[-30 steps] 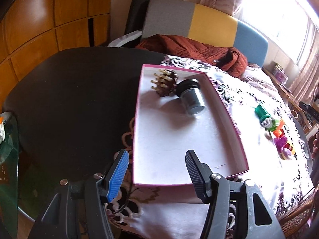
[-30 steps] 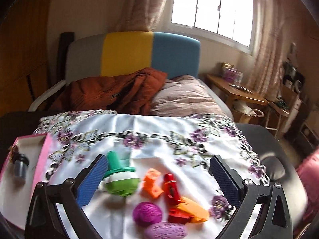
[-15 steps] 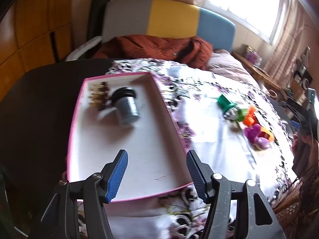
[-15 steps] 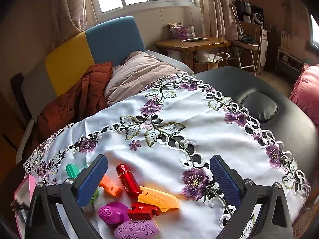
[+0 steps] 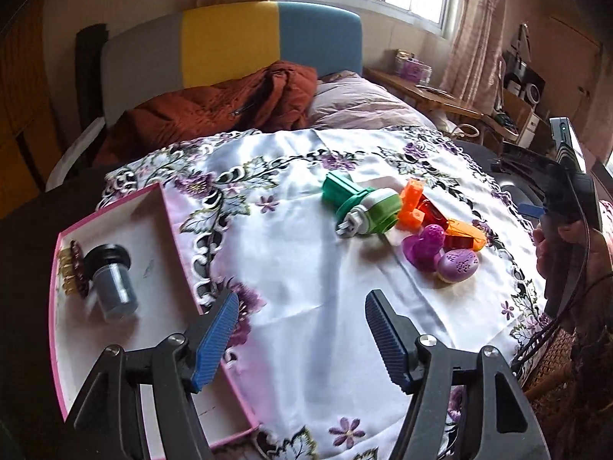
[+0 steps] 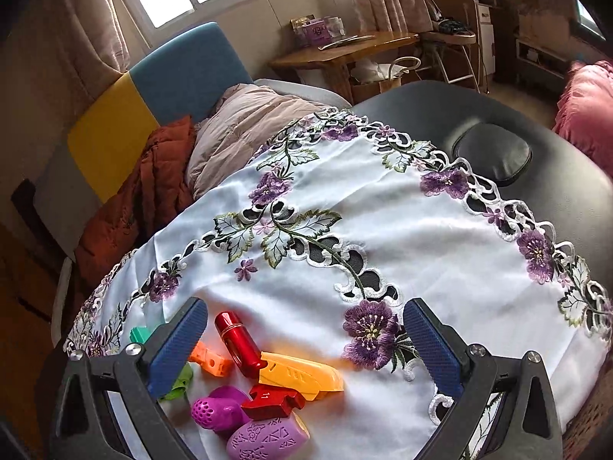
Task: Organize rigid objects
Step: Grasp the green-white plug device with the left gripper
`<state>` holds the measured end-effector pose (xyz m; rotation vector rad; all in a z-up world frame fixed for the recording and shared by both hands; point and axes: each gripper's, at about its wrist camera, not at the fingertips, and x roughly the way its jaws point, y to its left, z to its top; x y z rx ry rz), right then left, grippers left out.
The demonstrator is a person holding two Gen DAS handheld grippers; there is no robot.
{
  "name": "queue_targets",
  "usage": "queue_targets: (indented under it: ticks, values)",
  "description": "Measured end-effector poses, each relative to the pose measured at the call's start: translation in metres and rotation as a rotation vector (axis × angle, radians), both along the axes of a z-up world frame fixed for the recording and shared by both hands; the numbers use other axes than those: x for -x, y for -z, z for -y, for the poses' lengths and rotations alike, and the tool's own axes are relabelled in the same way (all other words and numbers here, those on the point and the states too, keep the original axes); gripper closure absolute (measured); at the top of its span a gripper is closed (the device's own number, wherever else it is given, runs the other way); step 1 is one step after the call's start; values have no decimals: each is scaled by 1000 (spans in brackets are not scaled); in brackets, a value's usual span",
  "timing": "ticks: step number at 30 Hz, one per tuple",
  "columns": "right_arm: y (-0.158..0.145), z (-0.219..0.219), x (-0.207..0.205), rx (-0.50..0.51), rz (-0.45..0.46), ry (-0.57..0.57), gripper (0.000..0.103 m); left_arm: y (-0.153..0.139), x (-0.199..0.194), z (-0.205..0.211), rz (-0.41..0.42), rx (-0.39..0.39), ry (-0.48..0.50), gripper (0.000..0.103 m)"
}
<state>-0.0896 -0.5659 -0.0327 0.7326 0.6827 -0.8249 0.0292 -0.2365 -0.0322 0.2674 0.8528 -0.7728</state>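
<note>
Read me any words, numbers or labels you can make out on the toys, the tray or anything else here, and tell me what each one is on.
"11": on the red block in the toy pile.
Purple egg-shaped toy: raised patterns, not readable as text.
Purple box on the far wooden desk: print too small and blurred to read.
No other legible text.

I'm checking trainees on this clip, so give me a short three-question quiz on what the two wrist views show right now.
1. True or false: the grey jar lies inside the pink tray.
2. Which toy lies nearest the tray? A) green toy B) red cylinder C) purple egg
3. Fill in: the left claw and right claw are both ____, holding nothing.

Key: 1 true; 2 A; 3 open.
</note>
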Motion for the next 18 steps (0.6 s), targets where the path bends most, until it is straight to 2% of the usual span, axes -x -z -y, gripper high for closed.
queue_targets:
  ticks: [2, 4, 7, 10, 12, 15, 18]
  values:
    - [1, 1, 0, -9, 0, -2, 0, 3, -4, 16, -18, 3, 32, 31]
    - [2, 1, -1, -19, 3, -8, 0, 9, -9, 31, -32, -18, 45, 18]
    - [3, 2, -2, -27, 6, -16, 0, 15, -14, 50, -47, -35, 76, 17]
    - [5, 2, -5, -42, 10, -24, 0, 19, -16, 71, -19, -73, 100, 17]
    - [6, 2, -6, -49, 10, -33, 0, 23, -17, 85, -3, -107, 119, 19]
    - [6, 2, -7, -58, 20, -42, 0, 28, -22, 103, 1, -118, 145, 37]
    - [7, 2, -8, -71, 28, -54, 0, 32, -28, 120, 0, -125, 171, 39]
